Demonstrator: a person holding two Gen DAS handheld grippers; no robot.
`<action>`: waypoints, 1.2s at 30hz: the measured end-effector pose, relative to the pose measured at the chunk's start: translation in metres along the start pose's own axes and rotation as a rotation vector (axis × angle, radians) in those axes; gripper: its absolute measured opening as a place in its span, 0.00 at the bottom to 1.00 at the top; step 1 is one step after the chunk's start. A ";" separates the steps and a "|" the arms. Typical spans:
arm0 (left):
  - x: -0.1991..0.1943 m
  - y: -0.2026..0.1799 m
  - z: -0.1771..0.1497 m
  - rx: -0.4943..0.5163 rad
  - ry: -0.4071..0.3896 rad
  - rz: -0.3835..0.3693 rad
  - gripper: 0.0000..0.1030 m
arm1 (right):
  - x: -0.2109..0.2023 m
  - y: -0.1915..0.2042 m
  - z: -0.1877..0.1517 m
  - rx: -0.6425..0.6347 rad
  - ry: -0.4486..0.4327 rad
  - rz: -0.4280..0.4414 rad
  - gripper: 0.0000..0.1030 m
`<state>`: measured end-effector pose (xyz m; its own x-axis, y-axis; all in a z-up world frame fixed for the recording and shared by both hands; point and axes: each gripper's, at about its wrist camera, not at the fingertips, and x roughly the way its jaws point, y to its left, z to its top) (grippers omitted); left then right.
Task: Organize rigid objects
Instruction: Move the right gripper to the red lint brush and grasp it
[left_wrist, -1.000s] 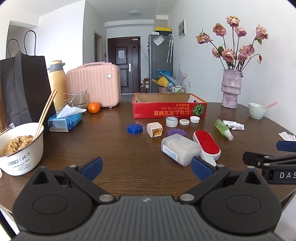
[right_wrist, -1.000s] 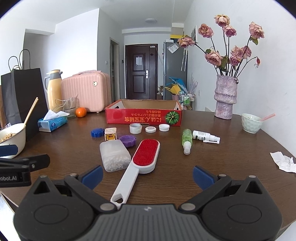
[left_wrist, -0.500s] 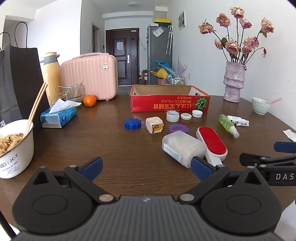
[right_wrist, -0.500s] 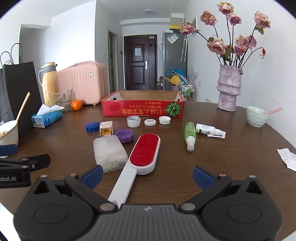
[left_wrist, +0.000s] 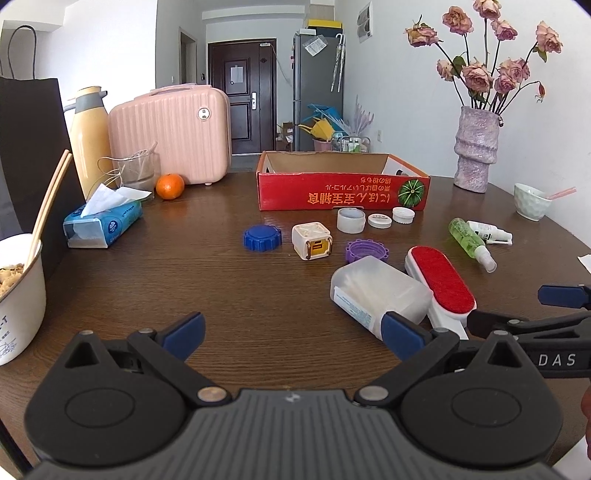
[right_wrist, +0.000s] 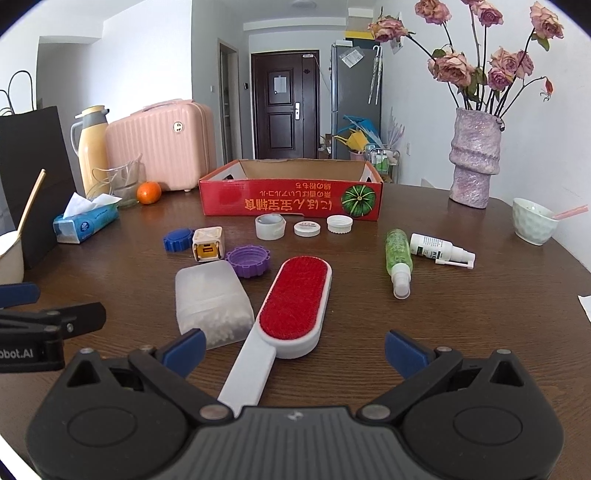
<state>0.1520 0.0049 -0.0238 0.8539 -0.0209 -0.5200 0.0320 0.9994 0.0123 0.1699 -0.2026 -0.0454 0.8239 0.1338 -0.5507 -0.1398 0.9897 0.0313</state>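
An open red cardboard box (left_wrist: 343, 194) (right_wrist: 291, 201) stands mid-table. In front lie a blue cap (left_wrist: 262, 238), a white cube (left_wrist: 312, 240), a purple cap (left_wrist: 366, 250), white lids (left_wrist: 351, 220), a frosted plastic case (left_wrist: 378, 291) (right_wrist: 210, 301), a red lint brush (left_wrist: 439, 282) (right_wrist: 291, 302), a green spray bottle (right_wrist: 398, 260) and a white spray bottle (right_wrist: 439, 251). My left gripper (left_wrist: 291, 334) is open and empty, above bare table left of the case. My right gripper (right_wrist: 293, 349) is open, its jaws on either side of the brush handle, low over it.
On the left stand a noodle bowl with chopsticks (left_wrist: 18, 291), a tissue pack (left_wrist: 103, 221), an orange (left_wrist: 170, 186), a glass cup, a thermos, a pink case (left_wrist: 173, 134) and a black bag. A vase (right_wrist: 474, 158) and a small bowl (right_wrist: 533, 225) stand right.
Both grippers have moved forward and lower toward the objects. The right one has closed in over the brush handle. Nothing on the table has moved.
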 end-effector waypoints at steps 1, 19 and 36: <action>0.003 0.000 0.001 0.000 0.003 0.002 1.00 | 0.004 0.000 0.001 0.001 0.005 0.002 1.00; 0.054 0.004 0.024 -0.020 0.046 -0.002 1.00 | 0.067 -0.004 0.013 -0.044 0.119 -0.052 0.99; 0.085 0.012 0.028 -0.079 0.083 -0.016 1.00 | 0.101 -0.022 0.024 -0.049 0.123 0.054 0.55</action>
<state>0.2394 0.0143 -0.0435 0.8078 -0.0381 -0.5882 0.0015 0.9980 -0.0626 0.2699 -0.2096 -0.0818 0.7411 0.1764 -0.6478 -0.2112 0.9771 0.0245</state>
